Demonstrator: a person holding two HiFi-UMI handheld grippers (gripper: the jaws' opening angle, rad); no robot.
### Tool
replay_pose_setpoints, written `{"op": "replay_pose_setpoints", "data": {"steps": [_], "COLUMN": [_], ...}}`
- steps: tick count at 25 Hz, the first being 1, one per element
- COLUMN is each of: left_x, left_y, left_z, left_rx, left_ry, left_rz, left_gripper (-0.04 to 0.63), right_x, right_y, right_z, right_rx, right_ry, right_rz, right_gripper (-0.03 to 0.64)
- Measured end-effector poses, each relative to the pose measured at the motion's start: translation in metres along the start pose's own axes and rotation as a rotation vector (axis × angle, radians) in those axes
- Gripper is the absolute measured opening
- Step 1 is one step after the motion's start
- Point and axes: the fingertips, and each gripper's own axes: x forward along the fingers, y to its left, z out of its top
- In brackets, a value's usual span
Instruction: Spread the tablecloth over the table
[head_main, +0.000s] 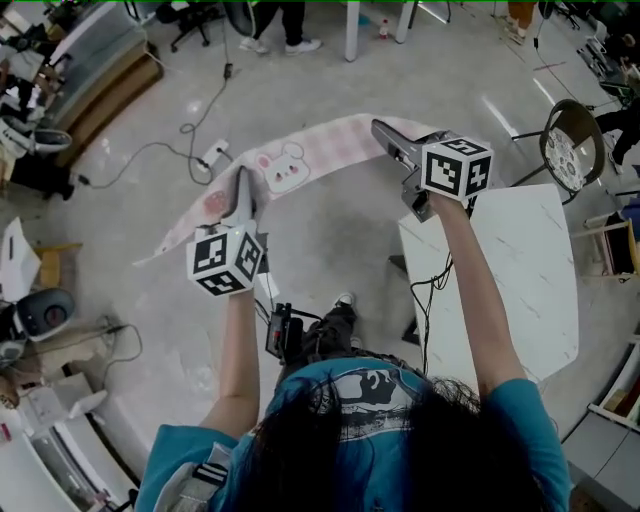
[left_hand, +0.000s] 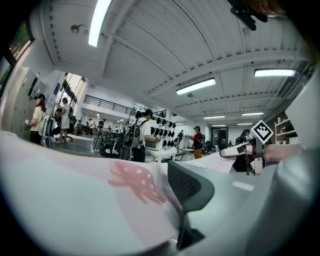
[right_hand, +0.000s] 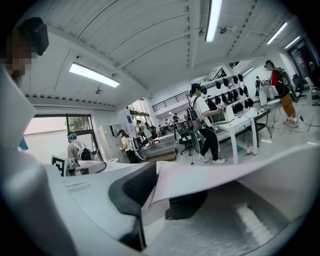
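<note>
A long pink tablecloth (head_main: 285, 165) with a bunny print hangs stretched in the air between my two grippers, above the grey floor. My left gripper (head_main: 243, 182) is shut on its left part, and a tail of cloth trails down to the left beyond it. My right gripper (head_main: 384, 128) is shut on the cloth's right end. In the left gripper view the cloth (left_hand: 75, 190) runs in between the jaws, with a red print near the pinch. In the right gripper view the cloth's edge (right_hand: 225, 175) is clamped the same way. The white marble-topped table (head_main: 520, 270) stands to the right, below my right arm.
A round-backed chair (head_main: 572, 145) stands beyond the table at the right. Cables and a power strip (head_main: 215, 152) lie on the floor past the cloth. Boxes and equipment (head_main: 40, 310) crowd the left side. Other people (head_main: 290, 30) stand at the far end.
</note>
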Motion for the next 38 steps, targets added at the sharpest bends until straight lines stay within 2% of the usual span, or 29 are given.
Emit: {"op": "replay_pose_setpoints", "data": {"steps": [3, 7, 10, 16, 19, 21, 26, 32, 38], "left_x": [0.034, 0.102, 0.135, 0.122, 0.121, 0.125, 0.141, 0.137, 0.113], "left_y": [-0.018, -0.061, -0.088, -0.092, -0.092, -0.091, -0.097, -0.189, -0.264], "left_z": [0.016, 0.067, 0.096, 0.099, 0.098, 0.095, 0.076, -0.002, -0.048], "left_rx": [0.005, 0.024, -0.005, -0.057, -0.084, -0.107, -0.175, -0.241, -0.278], "left_ry": [-0.041, -0.114, -0.149, -0.251, -0.263, -0.246, -0.144, 0.008, 0.127], "left_rz": [-0.057, -0.098, -0.113, -0.160, -0.186, -0.202, -0.261, -0.401, -0.521], "left_gripper": [0.089, 0.089, 0.091, 0.092, 0.092, 0.092, 0.092, 0.091, 0.089], "right_x": [-0.009, -0.024, -0.032, -0.042, -0.045, -0.044, -0.048, -0.147, -0.243], "right_y": [-0.026, -0.077, -0.104, -0.088, -0.084, -0.084, -0.103, -0.154, -0.164], "right_z": [0.028, 0.108, 0.157, 0.169, 0.170, 0.170, 0.154, 0.067, 0.013], "right_rx": [-0.052, -0.187, -0.256, -0.391, -0.467, -0.481, -0.391, -0.190, -0.065], "right_ry": [-0.022, -0.054, -0.065, -0.141, -0.131, -0.105, 0.004, 0.057, 0.072], "right_rz": [-0.037, -0.060, -0.061, -0.087, -0.102, -0.107, -0.150, -0.282, -0.412], "right_gripper": [0.049, 0.054, 0.054, 0.049, 0.052, 0.055, 0.057, 0.055, 0.052]}}
